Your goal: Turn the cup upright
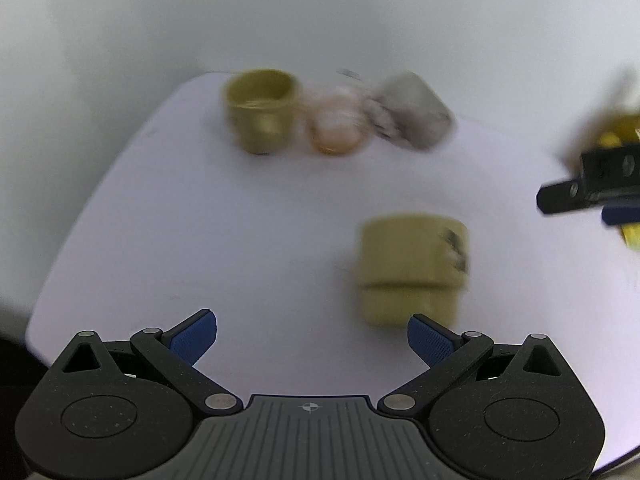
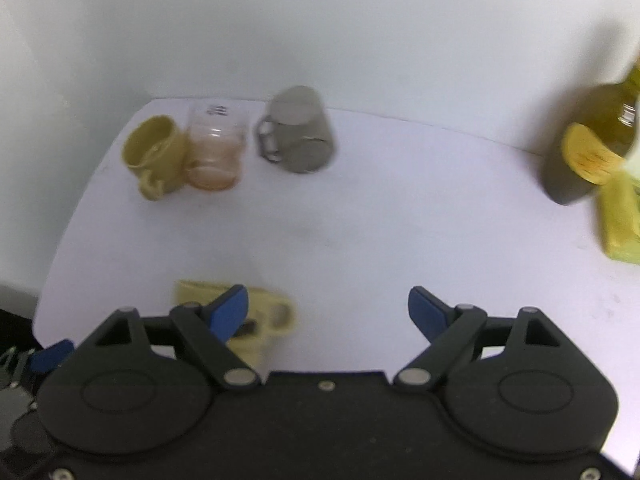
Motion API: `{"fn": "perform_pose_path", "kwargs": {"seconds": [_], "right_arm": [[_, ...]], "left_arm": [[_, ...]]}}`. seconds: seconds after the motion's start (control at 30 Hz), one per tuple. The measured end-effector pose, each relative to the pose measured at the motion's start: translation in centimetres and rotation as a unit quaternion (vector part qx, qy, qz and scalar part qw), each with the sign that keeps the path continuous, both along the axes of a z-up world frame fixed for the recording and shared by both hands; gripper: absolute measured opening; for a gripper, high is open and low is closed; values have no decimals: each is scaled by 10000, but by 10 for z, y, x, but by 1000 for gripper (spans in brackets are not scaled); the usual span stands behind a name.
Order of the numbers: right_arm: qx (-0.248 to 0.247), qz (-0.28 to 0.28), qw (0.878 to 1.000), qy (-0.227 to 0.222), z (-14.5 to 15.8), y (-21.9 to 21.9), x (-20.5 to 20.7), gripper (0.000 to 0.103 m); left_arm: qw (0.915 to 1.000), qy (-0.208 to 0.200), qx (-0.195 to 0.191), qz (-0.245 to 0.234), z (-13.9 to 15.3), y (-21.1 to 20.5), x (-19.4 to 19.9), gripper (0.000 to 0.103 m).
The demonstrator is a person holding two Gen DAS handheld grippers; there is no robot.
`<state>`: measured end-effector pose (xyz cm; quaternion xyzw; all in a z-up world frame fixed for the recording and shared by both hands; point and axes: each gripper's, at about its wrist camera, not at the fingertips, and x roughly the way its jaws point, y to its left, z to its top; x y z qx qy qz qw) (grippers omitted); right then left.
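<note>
A pale yellow cup (image 1: 412, 268) stands mouth-down on the white table, just ahead and right of my left gripper (image 1: 312, 338), which is open and empty. In the right wrist view the same cup (image 2: 264, 316) lies low at the left, partly behind my left finger (image 2: 230, 312); its handle shows. My right gripper (image 2: 328, 312) is open and empty. The right gripper also shows in the left wrist view (image 1: 588, 192) at the right edge. Both views are blurred.
At the back stand an upright olive-yellow cup (image 2: 154, 156), a clear glass cup (image 2: 214, 148) and a grey metal mug (image 2: 298, 136) mouth-down or tilted. A dark oil bottle (image 2: 588, 148) and a yellow pack (image 2: 620, 220) are at the right. The white table (image 2: 360, 220) ends at the left.
</note>
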<state>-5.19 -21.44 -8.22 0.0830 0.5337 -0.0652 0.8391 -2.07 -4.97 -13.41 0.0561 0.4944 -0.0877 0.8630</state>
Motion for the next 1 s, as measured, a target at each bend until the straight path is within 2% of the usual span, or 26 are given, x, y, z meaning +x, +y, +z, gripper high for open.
{"fn": "perform_pose_path", "kwargs": {"seconds": [0.03,0.17,0.23,0.3,0.47,0.57,0.73,0.8,0.9,1.0], "right_arm": [[6,-111,9999,35,1,-7,-6,87],[11,-492,9987,145,-2,-27,-27,86],[-25,-613,9980,136,-2,-35,-37,86],[-46,-734,9972,123,-3,-40,-42,86],[-38,-1032,9946,-52,5,-60,-49,86],[-15,-1135,9934,-148,10,-69,-52,86],[19,-1028,9945,-221,9,-67,-50,86],[44,-934,9953,-247,9,-63,-48,86],[60,-841,9961,-268,9,-58,-45,86],[13,-802,9963,-308,12,-58,-46,86]], "left_arm": [[9999,-11,-25,-166,-5,-9,-1,103],[9992,106,-258,-300,-22,-26,7,102],[9982,265,-438,-323,-33,-31,12,91],[9976,491,-409,-277,-45,-34,17,81],[9971,612,-347,-304,-55,-36,19,78],[9970,569,-345,-386,-51,-39,16,67],[9970,511,-539,-200,-40,-33,27,66],[9982,458,-280,-265,-38,-35,26,66],[9987,363,-258,-245,-36,-37,24,68],[9990,251,-18,-370,-39,-45,22,72]]}}
